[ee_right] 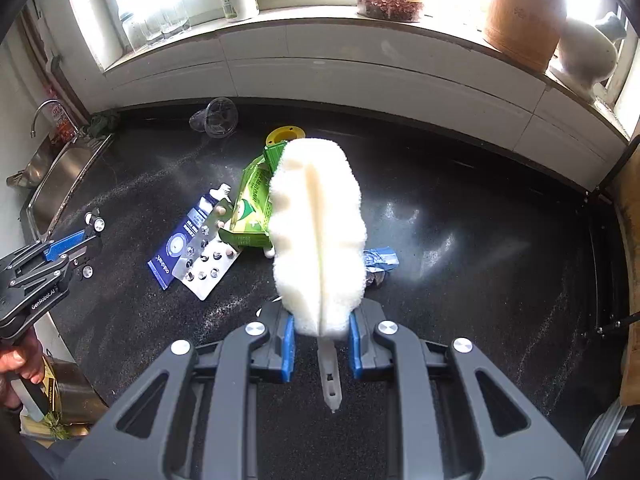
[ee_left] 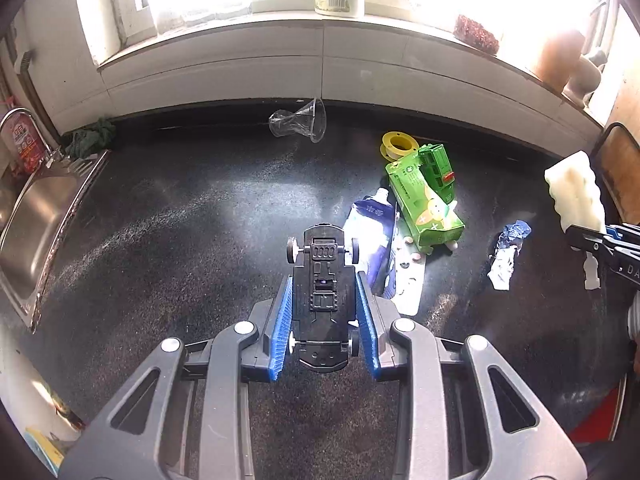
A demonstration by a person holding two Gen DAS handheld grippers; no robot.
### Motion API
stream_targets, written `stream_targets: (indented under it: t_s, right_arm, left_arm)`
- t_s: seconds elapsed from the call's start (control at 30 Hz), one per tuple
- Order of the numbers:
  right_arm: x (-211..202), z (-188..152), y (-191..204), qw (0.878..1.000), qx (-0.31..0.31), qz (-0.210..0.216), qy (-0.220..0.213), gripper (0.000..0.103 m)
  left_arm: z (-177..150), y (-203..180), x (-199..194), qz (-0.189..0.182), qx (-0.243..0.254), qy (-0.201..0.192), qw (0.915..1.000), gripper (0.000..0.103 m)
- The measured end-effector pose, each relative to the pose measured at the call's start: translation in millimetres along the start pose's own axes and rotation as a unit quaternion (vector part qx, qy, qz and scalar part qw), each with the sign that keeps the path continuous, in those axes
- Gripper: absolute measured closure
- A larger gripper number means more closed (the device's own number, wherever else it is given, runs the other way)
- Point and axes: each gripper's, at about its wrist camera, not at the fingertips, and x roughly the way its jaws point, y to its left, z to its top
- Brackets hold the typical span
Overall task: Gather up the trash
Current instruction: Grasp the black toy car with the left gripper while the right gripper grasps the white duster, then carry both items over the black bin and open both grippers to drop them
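While held aloft: left tongs (ee_left: 325, 280) clamp black toy car (ee_left: 323, 300) | right tongs (ee_right: 322, 330) clamp lumpy white sponge (ee_right: 318, 236)

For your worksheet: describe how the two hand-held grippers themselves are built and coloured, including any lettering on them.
Both grippers, left and right, have dark grey to black frames with triangular cut-outs, round silver bolts at the pivots, and jaws faced with blue ribbed pads. The left one's side carries white "GenRobot.AI" lettering. No cables or sleeves are visible.
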Motion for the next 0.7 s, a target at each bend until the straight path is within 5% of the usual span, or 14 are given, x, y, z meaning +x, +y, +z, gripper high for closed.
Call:
stream_targets:
  t_s: [0.2, 0.4, 0.57, 0.7]
  right_arm:
    - [-8, 8, 38, 0.999, -0.046, 0.026, -0.011, 0.082]
    - [-2, 19, 126, 0.987, -0.131, 0.094, -0.008, 0.082]
    - [0, 10, 228, 0.959, -0.229, 0.165, 0.004, 0.082]
    - [-2, -10, 312, 0.927, -0.303, 0.222, 0.022, 0.082]
  left_arm:
    - [-15, 22, -28, 0.023, -0.026, -0.02, 0.9992, 0.073]
    - [-47, 74, -61, 0.071, -0.082, -0.029, 0.9937, 0.073]
    - [-96, 134, -89, 0.128, -0.16, -0.022, 0.9786, 0.073]
    - [-146, 182, -116, 0.174, -0.233, -0.015, 0.9567, 0.073]
